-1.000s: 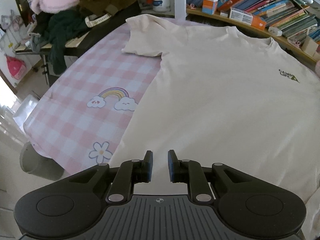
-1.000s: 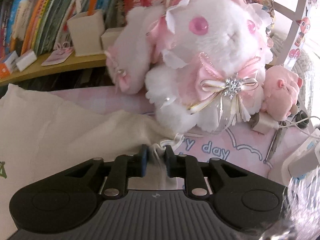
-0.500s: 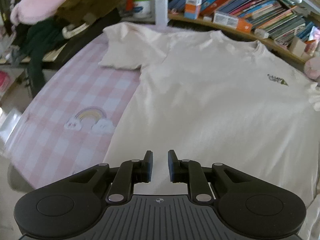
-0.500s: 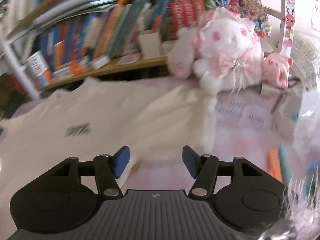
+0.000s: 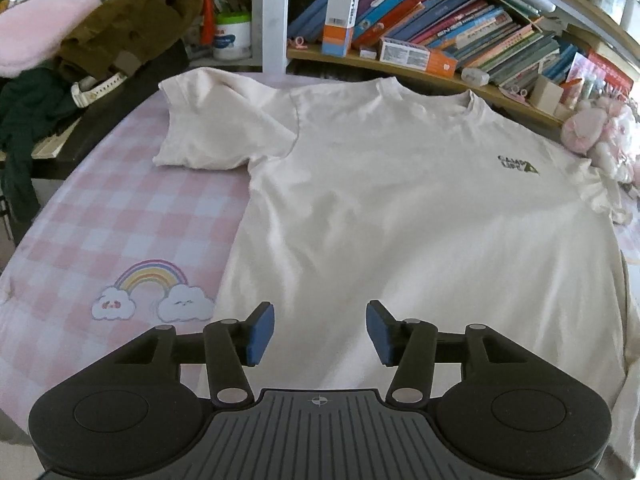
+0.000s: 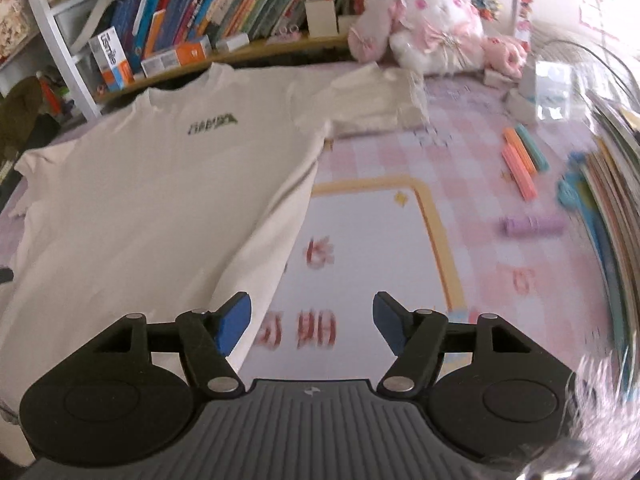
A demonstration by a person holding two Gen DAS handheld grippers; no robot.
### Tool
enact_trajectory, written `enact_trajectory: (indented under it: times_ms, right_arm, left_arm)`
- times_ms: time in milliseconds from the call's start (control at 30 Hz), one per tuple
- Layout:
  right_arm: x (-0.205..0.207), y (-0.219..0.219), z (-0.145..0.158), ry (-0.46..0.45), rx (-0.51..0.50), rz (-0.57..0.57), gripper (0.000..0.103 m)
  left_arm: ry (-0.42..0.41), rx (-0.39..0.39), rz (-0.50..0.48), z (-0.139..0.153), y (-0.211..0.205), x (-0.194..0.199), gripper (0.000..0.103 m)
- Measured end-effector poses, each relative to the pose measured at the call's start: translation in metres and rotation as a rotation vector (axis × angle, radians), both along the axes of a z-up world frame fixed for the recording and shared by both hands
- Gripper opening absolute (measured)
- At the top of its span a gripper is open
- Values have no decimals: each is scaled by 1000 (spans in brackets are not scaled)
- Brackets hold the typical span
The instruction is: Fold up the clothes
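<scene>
The shirt [image 5: 400,208] lay spread flat on the cloth [image 5: 120,216], collar toward the shelf [image 5: 400,66] of books behind it. In the left view, a clothes pile [image 5: 100,36] sat at the far left; a plush toy [image 6: 436,28] sat at the far right, by one sleeve [image 6: 368,100]. Markers [image 6: 520,160] lay on the cloth right of the shirt.
</scene>
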State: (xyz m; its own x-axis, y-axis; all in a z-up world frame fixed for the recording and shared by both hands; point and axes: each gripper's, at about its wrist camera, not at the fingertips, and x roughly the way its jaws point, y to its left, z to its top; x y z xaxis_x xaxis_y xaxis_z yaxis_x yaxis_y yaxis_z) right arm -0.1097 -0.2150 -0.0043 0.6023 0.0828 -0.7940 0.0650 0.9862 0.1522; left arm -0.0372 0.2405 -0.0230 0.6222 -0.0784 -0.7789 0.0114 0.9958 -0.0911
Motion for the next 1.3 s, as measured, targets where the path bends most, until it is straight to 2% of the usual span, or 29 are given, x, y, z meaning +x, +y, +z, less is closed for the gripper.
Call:
enact_trajectory:
  times_ms: [267,567,800,1000,1100,1167,1300]
  right_arm:
    - [-39,37,-9,40,-11,-51,66]
    - [-59,76,-19,86,-91,-40,64]
    - [-70,83,-11,70,-142,-63,64]
    - [-72,84,-8,57,-125,-85,64]
    - [-73,98,0,37,-124,-37,64]
    - [-75,114,4,28,-104,41,64]
    - [-69,150,-3,33,-172,204,64]
  left_arm:
    - [16,-15,-47,-14,24,-5,51]
    - [13,-28,-90,-23,37,-6,51]
    - [-7,-31,-112,-24,40,-9,51]
    - [-13,-20,-104,-24,42,-5,49]
    - [-6,-7,-97,-24,41,-2,48]
    - [0,2,-97,-25,40,-1,48]
    - [0,19,-104,-26,37,0,48]
